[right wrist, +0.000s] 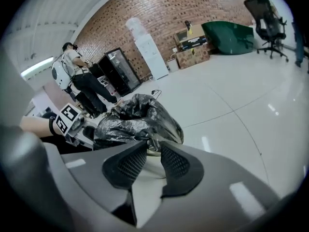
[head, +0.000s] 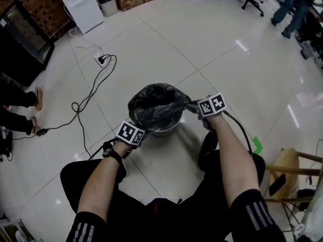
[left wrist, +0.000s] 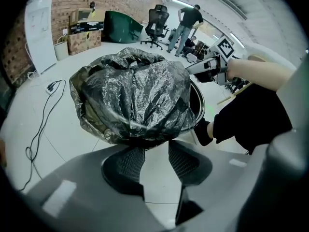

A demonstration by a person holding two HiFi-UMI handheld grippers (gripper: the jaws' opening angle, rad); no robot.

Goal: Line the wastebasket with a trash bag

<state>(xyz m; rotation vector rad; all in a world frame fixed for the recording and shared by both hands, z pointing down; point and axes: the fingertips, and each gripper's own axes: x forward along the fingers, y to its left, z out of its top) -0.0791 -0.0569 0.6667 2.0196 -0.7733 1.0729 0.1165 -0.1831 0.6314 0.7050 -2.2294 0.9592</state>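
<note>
Head view: one trash bag (head: 156,105) is draped over one wastebasket (head: 170,130), mid-floor, just beyond the person's knees. I read the right gripper (right wrist: 153,146) jaws as narrowed and pinching a stretched tail of bag at the basket's right rim. The left gripper (left wrist: 155,146) jaws are apart with floor showing between the pads. The bag hem lies across the tips, unclamped, at the near-left rim. The bag hides most of the basket; only a near strip of metal shows.
</note>
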